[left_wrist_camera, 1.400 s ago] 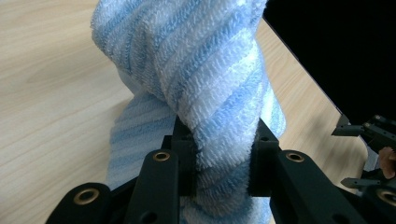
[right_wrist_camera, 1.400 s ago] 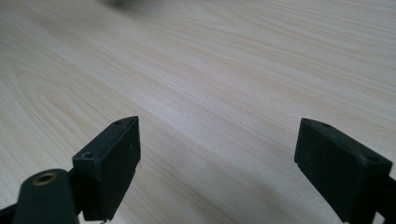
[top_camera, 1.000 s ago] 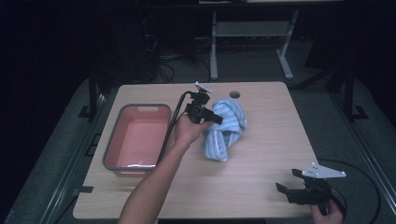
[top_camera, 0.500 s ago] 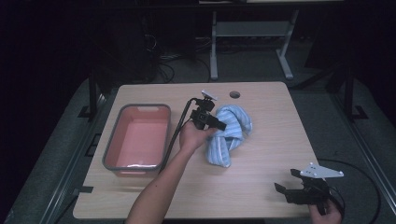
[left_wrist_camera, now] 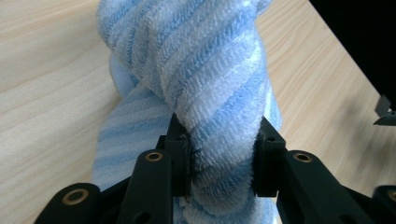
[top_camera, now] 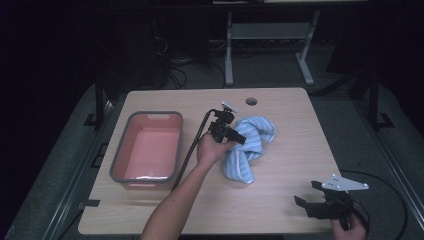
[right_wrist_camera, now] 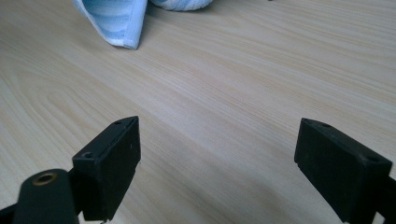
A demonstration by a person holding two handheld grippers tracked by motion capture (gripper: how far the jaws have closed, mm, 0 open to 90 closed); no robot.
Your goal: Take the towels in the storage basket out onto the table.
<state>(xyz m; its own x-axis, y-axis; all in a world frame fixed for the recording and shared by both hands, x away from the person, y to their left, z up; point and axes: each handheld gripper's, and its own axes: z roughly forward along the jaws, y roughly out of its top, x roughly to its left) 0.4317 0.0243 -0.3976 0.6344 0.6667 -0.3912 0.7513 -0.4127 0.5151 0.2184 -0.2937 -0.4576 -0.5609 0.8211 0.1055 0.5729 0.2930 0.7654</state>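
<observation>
Left hand-held gripper squeezes a fold of the blue striped towel between its black jaws. That towel lies bunched in the middle of the wooden worktop, right of a pink tub. Right hand-held gripper sits wide open, holding nothing. No writing shows anywhere.

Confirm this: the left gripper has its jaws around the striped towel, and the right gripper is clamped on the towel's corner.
Not quite. The left gripper does have the striped towel between its jaws, but the right gripper is open over bare table, apart from the towel, as the right gripper view shows.
</observation>
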